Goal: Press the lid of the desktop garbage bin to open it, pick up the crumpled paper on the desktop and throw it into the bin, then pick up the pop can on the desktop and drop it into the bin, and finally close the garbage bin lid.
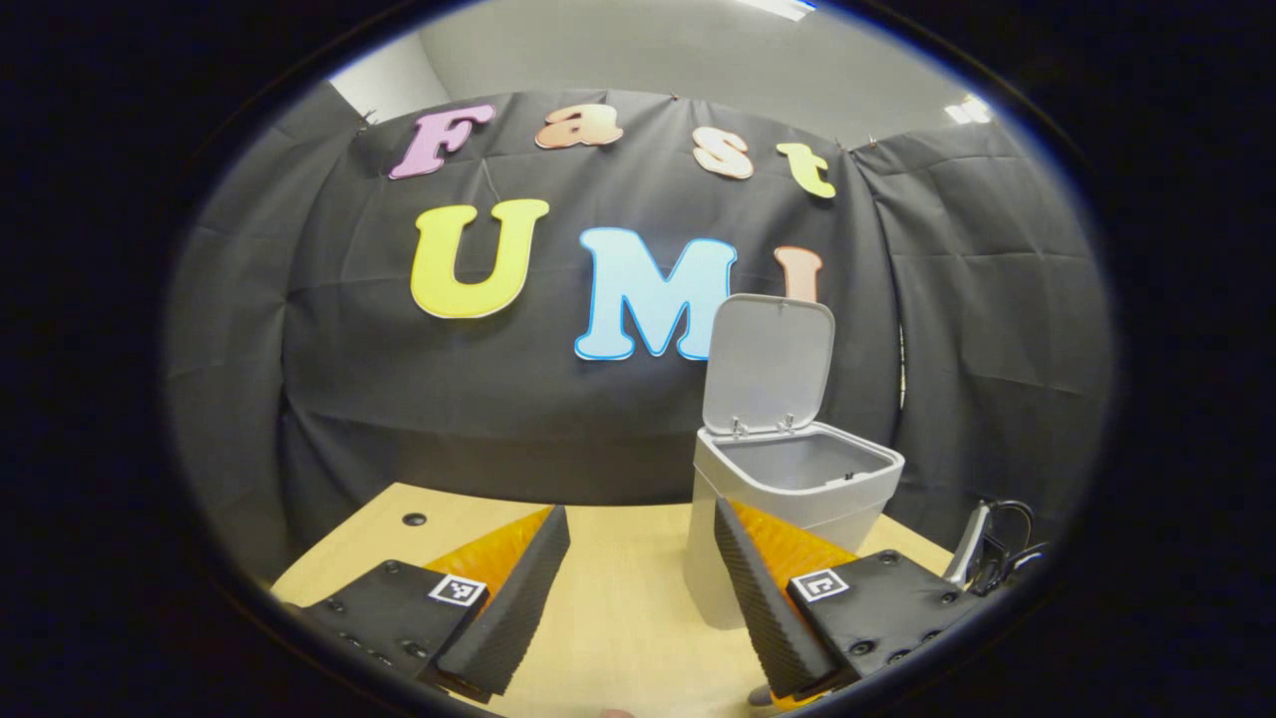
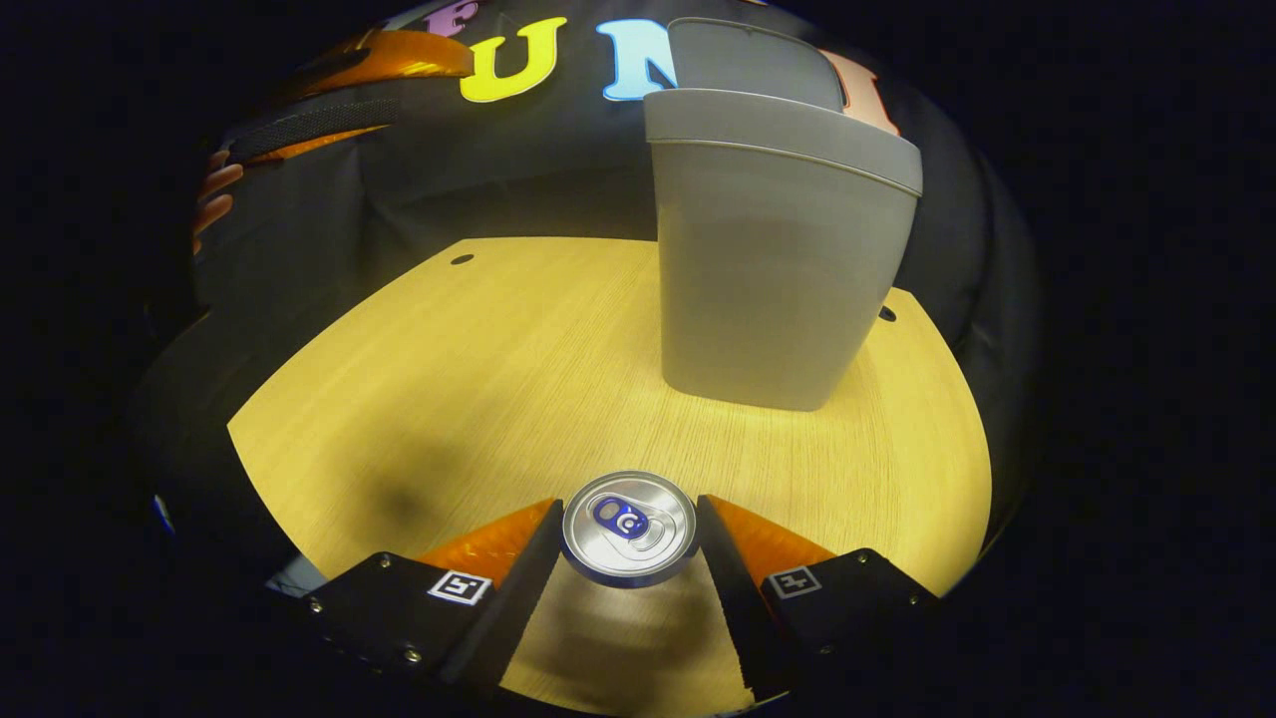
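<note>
Wooden desktop (image 2: 478, 379) is being backed by black cloth. Garbage bin (image 2: 778, 269) is standing toward the far side, lid (image 1: 770, 364) raised upright. Pop can (image 2: 628, 527) is being gripped upright by the right gripper (image 2: 628, 543), fingers pressing both sides. Left gripper (image 1: 638, 598) is being held spread apart, nothing between, near the bin.

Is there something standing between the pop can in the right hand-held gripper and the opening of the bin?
Nothing visible. Bare desktop lies between the pop can and the bin, and its lid stands open over the mouth.
</note>
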Demonstrator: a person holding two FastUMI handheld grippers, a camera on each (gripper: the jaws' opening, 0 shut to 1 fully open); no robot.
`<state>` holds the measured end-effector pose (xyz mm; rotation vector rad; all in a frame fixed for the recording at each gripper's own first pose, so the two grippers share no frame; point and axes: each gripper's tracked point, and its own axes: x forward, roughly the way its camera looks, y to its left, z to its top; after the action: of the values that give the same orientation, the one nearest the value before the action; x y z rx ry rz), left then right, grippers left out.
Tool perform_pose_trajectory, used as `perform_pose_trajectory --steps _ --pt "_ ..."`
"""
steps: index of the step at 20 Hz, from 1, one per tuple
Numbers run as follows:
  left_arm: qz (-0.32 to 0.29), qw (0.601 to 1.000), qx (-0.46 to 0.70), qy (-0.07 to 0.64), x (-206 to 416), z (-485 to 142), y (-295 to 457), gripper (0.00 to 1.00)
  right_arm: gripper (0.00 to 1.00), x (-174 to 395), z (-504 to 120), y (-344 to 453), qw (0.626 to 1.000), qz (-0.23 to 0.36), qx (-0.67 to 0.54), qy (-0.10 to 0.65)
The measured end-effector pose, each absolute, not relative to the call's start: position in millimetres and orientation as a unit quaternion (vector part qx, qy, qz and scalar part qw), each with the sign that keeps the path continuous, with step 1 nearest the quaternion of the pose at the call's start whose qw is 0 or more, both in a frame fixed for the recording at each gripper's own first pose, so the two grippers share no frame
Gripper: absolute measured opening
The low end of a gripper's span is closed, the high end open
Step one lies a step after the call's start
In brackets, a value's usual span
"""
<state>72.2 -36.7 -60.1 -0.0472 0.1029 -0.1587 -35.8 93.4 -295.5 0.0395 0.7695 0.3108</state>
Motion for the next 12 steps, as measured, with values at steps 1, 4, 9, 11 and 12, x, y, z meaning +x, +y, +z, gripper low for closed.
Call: perform_pose_trajectory --steps 1,4,9,11,12 --pt "-0.080 0.995 -0.024 0.052 72.3 -58.7 -36.0 0.96 0.84 -36.0 -295.8 92.4 0.915 0.151 0.021 0.374" --pt "-0.080 0.995 -0.021 0.051 72.4 -58.7 -35.6 0.96 0.84 -33.1 -288.6 91.8 0.920 0.149 0.029 0.363" --pt "-0.078 0.995 -0.024 0.052 73.3 -58.5 -33.7 0.96 0.84 -24.7 -263.0 82.1 0.933 0.146 0.043 0.326" --pt "-0.076 0.995 -0.025 0.051 72.4 -58.2 -32.7 0.96 0.84 -19.2 -244.8 77.1 0.941 0.145 0.050 0.303" --pt "-0.076 0.996 -0.026 0.051 72.7 -57.8 -32.2 0.96 0.84 -15.2 -234.7 72.7 0.945 0.141 0.051 0.290"
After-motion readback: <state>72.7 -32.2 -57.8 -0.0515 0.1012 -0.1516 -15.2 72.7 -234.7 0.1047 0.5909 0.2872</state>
